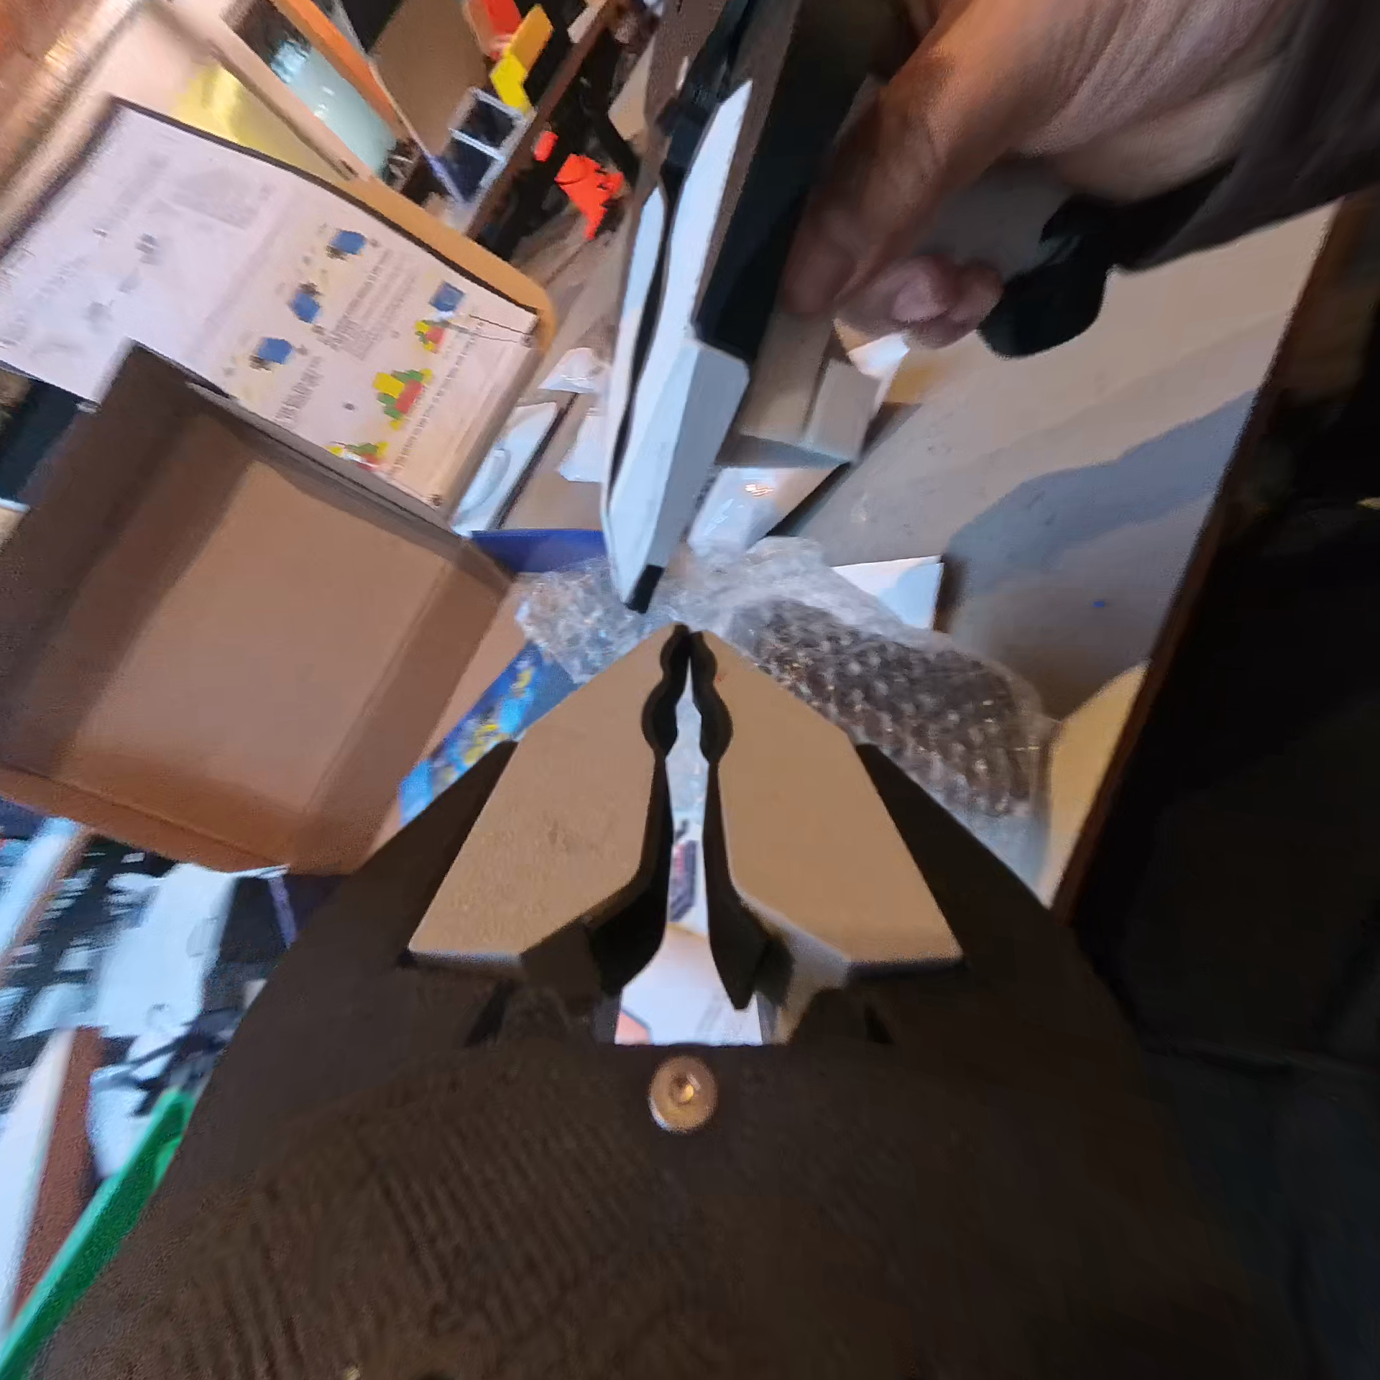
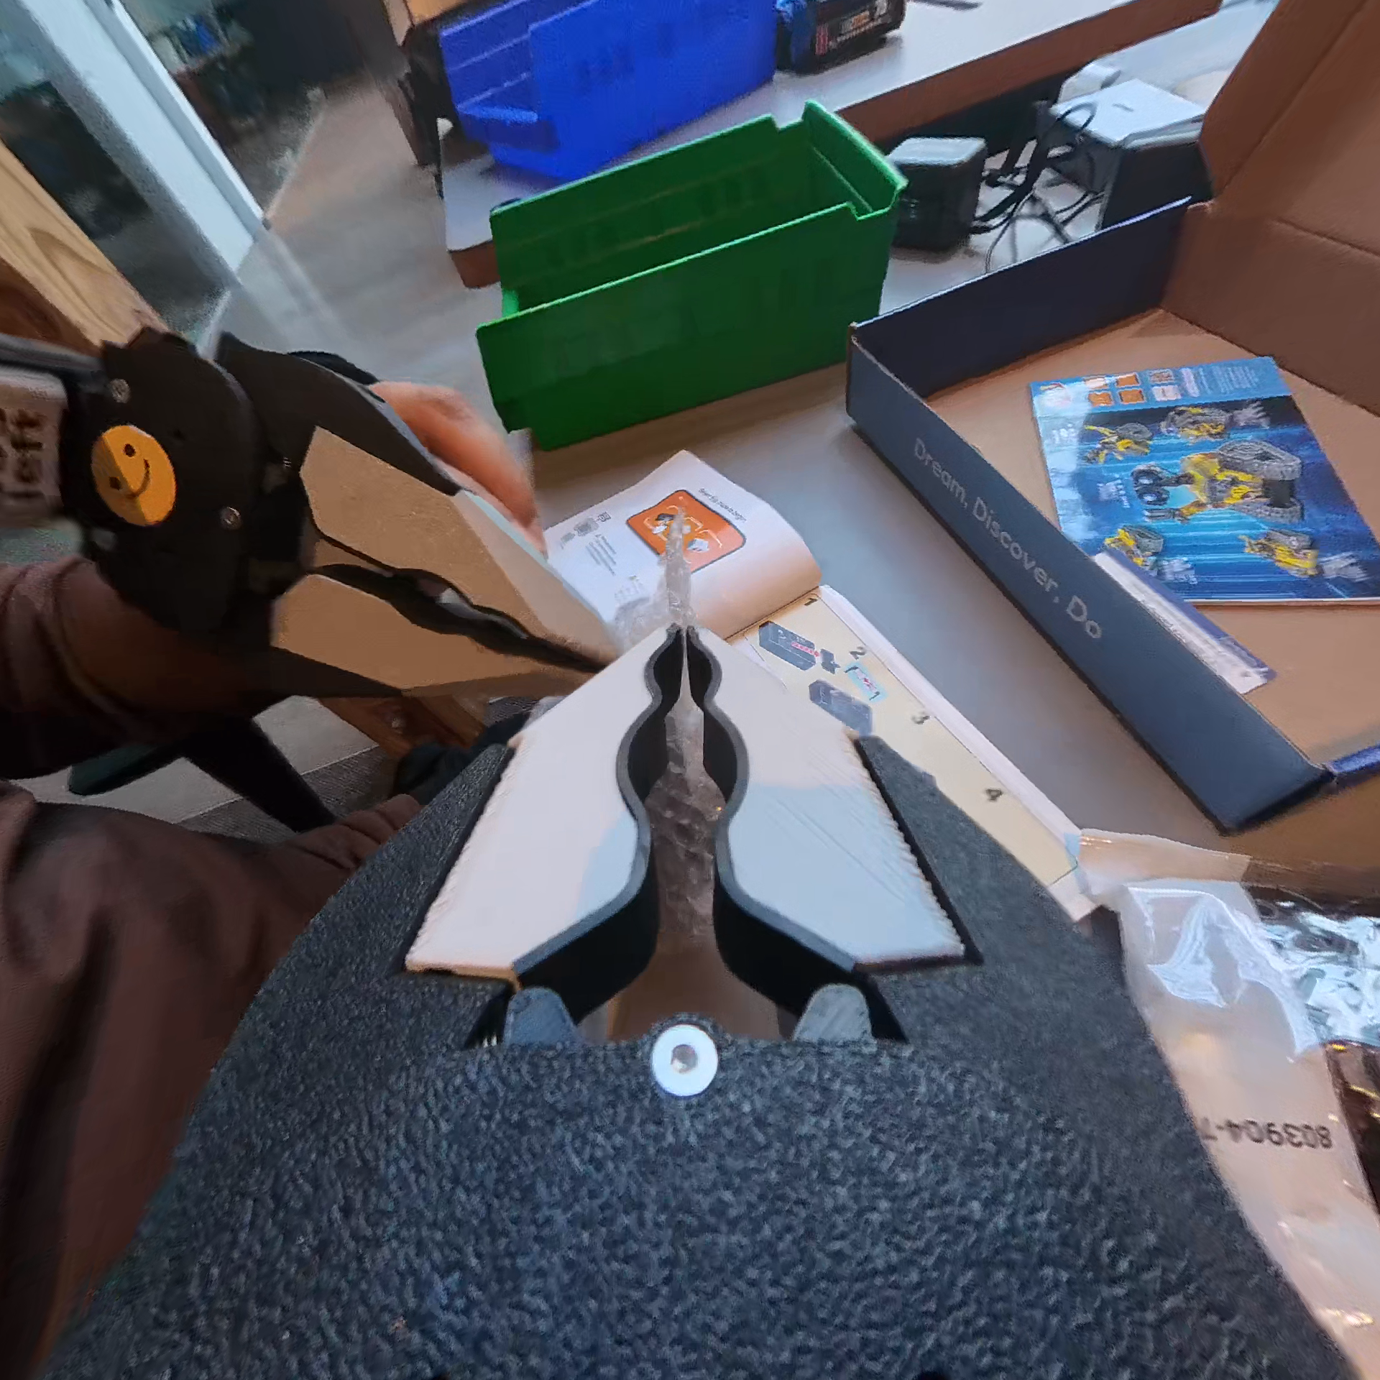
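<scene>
A clear bubble-wrap bag (image 1: pixel 881 694) with dark parts inside hangs between both grippers. My left gripper (image 1: pixel 683 635) is shut, its tips pinching the wrap's edge; wrap shows through the gap behind the tips. My right gripper (image 2: pixel 685 633) is shut on the same bubble wrap (image 2: pixel 676 567), which runs down between its fingers and sticks out past the tips. In the left wrist view the right gripper (image 1: pixel 641 594) comes in from above, held by a hand (image 1: pixel 971 149), its tips in the wrap. In the right wrist view the left gripper (image 2: pixel 597 661) meets the wrap from the left.
An open cardboard box (image 1: pixel 224 635) and a printed sheet (image 1: pixel 284 299) are at the left. The right wrist view shows a green bin (image 2: pixel 694 284), blue bins (image 2: pixel 620 67), an open dark box (image 2: pixel 1045 538) holding a blue booklet (image 2: pixel 1202 478), an open instruction booklet (image 2: pixel 747 552), a plastic parts bag (image 2: pixel 1232 963). My two grippers' fingertips are within a few centimetres of each other.
</scene>
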A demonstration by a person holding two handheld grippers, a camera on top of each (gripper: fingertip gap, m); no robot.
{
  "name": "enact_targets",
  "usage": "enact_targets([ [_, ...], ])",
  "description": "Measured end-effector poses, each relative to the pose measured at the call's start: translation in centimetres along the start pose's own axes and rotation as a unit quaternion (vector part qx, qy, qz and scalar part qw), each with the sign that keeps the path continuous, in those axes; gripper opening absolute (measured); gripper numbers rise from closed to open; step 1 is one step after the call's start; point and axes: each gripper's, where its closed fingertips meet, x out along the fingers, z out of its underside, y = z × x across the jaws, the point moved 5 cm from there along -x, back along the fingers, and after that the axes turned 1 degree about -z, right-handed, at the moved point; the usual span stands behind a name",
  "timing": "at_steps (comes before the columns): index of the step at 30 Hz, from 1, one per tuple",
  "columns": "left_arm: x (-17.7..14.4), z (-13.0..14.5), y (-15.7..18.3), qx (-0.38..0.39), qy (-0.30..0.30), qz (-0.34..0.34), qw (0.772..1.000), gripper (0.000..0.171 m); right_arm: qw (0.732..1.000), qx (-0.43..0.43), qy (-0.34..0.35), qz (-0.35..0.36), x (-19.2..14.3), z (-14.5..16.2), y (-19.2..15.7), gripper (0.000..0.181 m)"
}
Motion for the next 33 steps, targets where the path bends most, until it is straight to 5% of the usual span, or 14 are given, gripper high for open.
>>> enact_targets([
  [8,-0.3,0.0,0.8,-0.069,0.010,0.096,0.993,0.000,0.969,-0.147,-0.030,0.198,-0.5,-0.6,1.4,0.000],
  [17,-1.4,0.1,-1.1,-0.043,0.002,0.024,0.999,0.000,0.977,-0.135,-0.014,0.165,-0.5,-1.3,0.1,0.000],
  [21,-1.9,-1.4,-0.2,-0.051,0.019,0.037,0.998,0.026,0.977,-0.136,-0.019,0.161,-0.4,-1.3,-0.4,0.000],
  [26,-2.8,-2.9,0.2,-0.047,0.042,0.031,0.997,0.026,0.979,-0.136,-0.027,0.151,-0.1,-1.3,-1.0,0.000],
  [33,-0.7,-1.1,1.2,-0.008,-0.037,-0.001,0.999,0.028,0.983,-0.119,-0.033,0.136,0.2,-1.3,-1.6,0.001],
])
